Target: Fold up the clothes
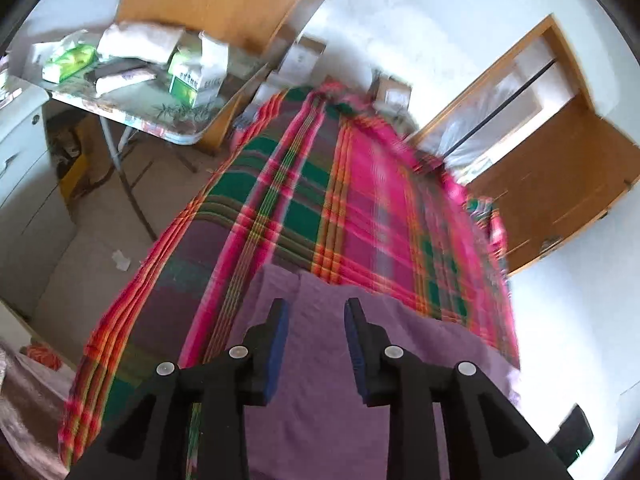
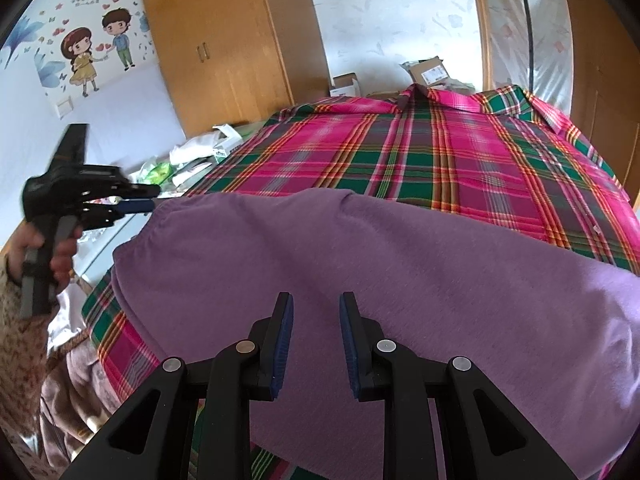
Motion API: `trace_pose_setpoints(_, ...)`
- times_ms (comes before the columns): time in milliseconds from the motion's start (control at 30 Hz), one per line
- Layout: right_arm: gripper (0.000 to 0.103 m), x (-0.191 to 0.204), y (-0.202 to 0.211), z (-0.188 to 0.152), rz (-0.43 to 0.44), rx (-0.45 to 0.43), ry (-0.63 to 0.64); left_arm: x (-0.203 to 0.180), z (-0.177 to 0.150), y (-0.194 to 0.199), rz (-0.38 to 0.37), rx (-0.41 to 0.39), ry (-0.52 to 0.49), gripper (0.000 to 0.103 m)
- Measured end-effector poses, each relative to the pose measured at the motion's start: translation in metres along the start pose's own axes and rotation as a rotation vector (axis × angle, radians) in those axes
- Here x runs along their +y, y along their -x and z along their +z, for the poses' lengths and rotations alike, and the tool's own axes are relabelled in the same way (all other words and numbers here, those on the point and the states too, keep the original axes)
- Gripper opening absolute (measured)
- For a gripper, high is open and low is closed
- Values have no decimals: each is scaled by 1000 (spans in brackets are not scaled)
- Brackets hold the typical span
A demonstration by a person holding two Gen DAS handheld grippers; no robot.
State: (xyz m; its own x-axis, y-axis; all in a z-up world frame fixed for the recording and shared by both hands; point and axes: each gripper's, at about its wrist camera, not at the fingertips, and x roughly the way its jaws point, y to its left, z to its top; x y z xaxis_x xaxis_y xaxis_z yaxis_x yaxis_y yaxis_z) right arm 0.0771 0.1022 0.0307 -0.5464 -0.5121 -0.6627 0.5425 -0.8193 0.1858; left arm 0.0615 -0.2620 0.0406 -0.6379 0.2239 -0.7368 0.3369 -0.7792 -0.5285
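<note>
A purple garment (image 2: 360, 264) lies spread flat on a bed covered by a pink and green plaid sheet (image 2: 440, 152). My right gripper (image 2: 316, 304) hovers open over the garment's near part, with nothing between its blue-padded fingers. A hand holds my left gripper (image 2: 154, 199) at the garment's far left edge. In the left wrist view my left gripper (image 1: 316, 312) is open above the purple garment (image 1: 332, 360), its jaws empty, and the plaid sheet (image 1: 304, 184) stretches away beyond it.
A folding table (image 1: 176, 124) with bags and packets stands left of the bed. A wooden wardrobe (image 2: 224, 40) and cardboard boxes (image 2: 430, 70) sit past the bed's far end. A wooden door (image 1: 560, 184) is on the right. Brown bedding (image 2: 72, 380) hangs at the near left.
</note>
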Motion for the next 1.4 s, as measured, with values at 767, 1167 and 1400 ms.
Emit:
trace_pose_setpoints(767,25,-15,-14,23,7,13,-76,11,25,-28,-50,108,98,3)
trace_pose_setpoints(1167,25,-21,-22,24,17,30,-95,44,21,3,4,-7,160,1)
trace_pose_setpoints(1400,25,-39,-13,40,-39,0,-69,9,21,-9,-5,28,76,2)
